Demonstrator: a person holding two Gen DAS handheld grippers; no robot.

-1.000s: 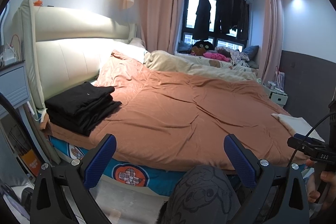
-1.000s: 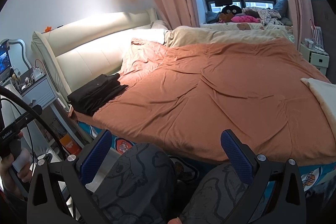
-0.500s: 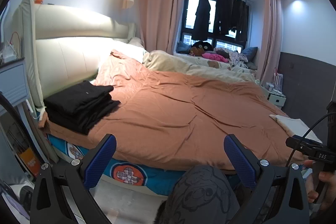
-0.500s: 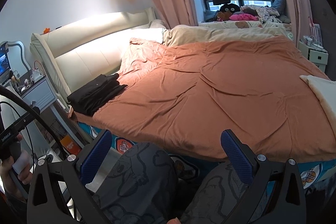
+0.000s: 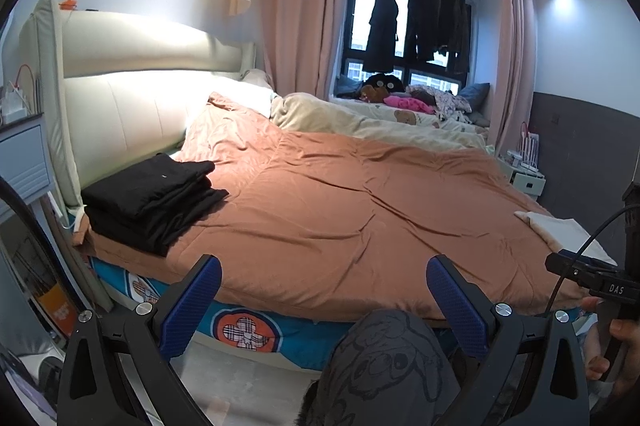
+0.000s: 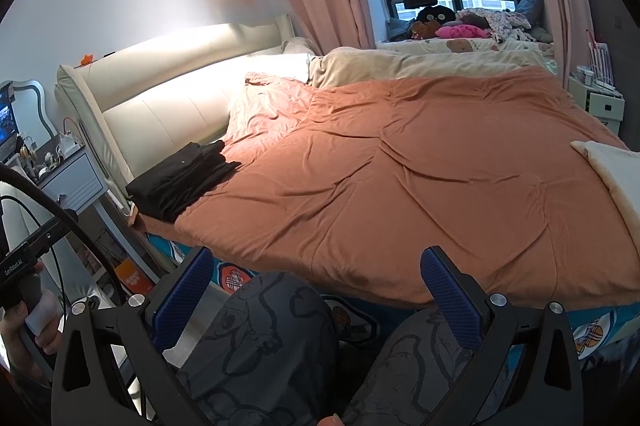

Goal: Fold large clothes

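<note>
A stack of folded black clothes [image 5: 152, 200] lies at the near left corner of the bed, on the orange duvet [image 5: 360, 210]; it also shows in the right wrist view [image 6: 184, 180]. My left gripper [image 5: 324, 294] is open and empty, held off the bed's near edge above the person's grey-patterned knees [image 5: 384, 366]. My right gripper [image 6: 316, 290] is open and empty too, in front of the bed above the knees [image 6: 272, 342]. Both grippers are well short of the black stack.
A cream headboard [image 5: 152, 106] runs along the left. A grey nightstand [image 6: 76, 178] stands by the bed's corner. A white folded cloth [image 6: 616, 170] lies at the bed's right edge. A beige blanket [image 5: 360, 118] and dark clothes hanging at the window [image 5: 420, 22] are at the back.
Both views shifted slightly; the left camera tilted down a little, the right one rose slightly. The grippers stay open and nothing on the bed moved.
</note>
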